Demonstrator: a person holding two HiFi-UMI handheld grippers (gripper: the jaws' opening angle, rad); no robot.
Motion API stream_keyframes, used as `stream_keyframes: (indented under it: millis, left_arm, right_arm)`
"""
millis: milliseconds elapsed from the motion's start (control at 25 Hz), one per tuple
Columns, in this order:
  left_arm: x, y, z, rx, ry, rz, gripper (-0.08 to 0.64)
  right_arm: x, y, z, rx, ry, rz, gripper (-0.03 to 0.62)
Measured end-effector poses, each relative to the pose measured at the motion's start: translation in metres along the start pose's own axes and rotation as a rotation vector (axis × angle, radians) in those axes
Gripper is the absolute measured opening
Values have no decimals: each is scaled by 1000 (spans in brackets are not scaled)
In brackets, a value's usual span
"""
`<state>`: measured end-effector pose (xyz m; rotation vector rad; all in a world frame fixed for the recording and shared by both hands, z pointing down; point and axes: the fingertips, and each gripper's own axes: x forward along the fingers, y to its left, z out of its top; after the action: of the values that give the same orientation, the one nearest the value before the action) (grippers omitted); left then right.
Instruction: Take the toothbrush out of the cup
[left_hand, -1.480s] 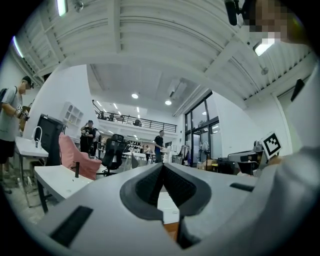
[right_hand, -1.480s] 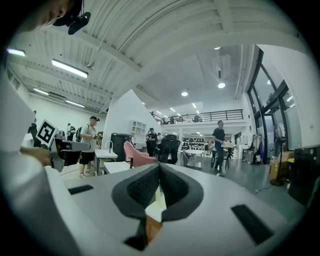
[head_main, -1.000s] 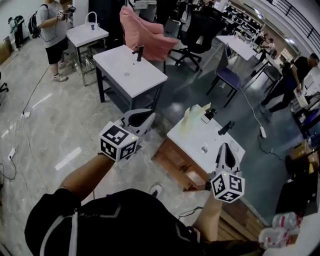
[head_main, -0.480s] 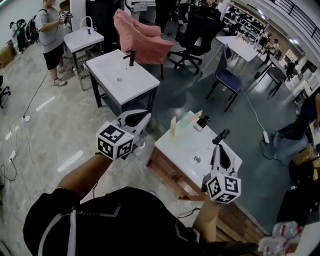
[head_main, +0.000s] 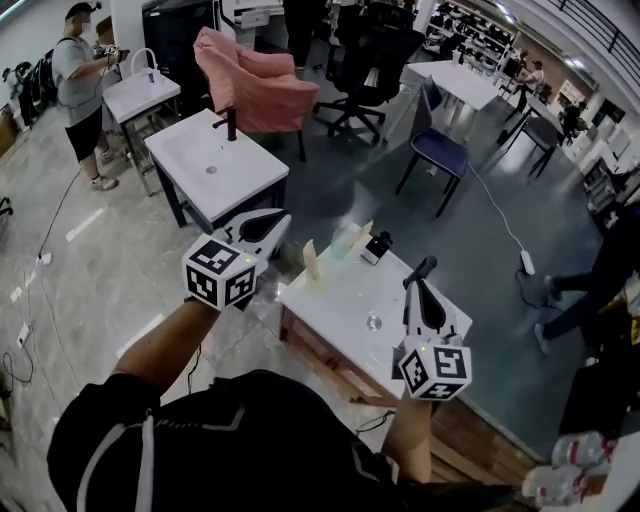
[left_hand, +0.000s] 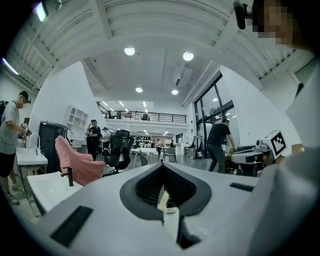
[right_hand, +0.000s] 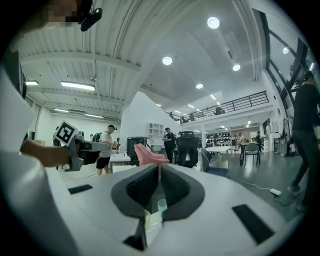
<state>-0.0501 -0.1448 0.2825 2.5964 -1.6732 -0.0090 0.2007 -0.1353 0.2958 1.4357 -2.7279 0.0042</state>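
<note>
Cup upright on desk, toothbrush in it

Translucent pale-green plastic cup (head_main: 347, 241) stands upright near the far edge of the white desk (head_main: 340, 298). A pale slim toothbrush (head_main: 364, 229) pokes out above its rim, tilted; too small for detail.

- Bench (head_main: 340, 300), white top on a wooden base, centre of head view; black faucet (head_main: 420, 270) at its right edge; small black device (head_main: 377, 247) at its far edge
- Second white bench (head_main: 200, 175), further off to the left; black tap (head_main: 231, 122) upright on it
- Pink armchair (head_main: 250, 85) just behind that bench; black office chair (head_main: 365, 60); blue chair (head_main: 437, 152)
- Person (head_main: 78, 85), standing far left beside a third white bench (head_main: 135, 95)
- Plastic bottles (head_main: 565, 465), lower right corner
</note>
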Motion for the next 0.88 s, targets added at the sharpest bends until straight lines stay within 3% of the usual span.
stream_keyframes:
  millis: [360,880]
  left_arm:
    - [51,-8,-1,7,-13,-65,5]
    - [101,75,-18,-15,-16,-163,5]
  right_arm:
    - [27,-30,-8,37,12,8,21]
    - [82,-27,-28,37,30,-117,44]
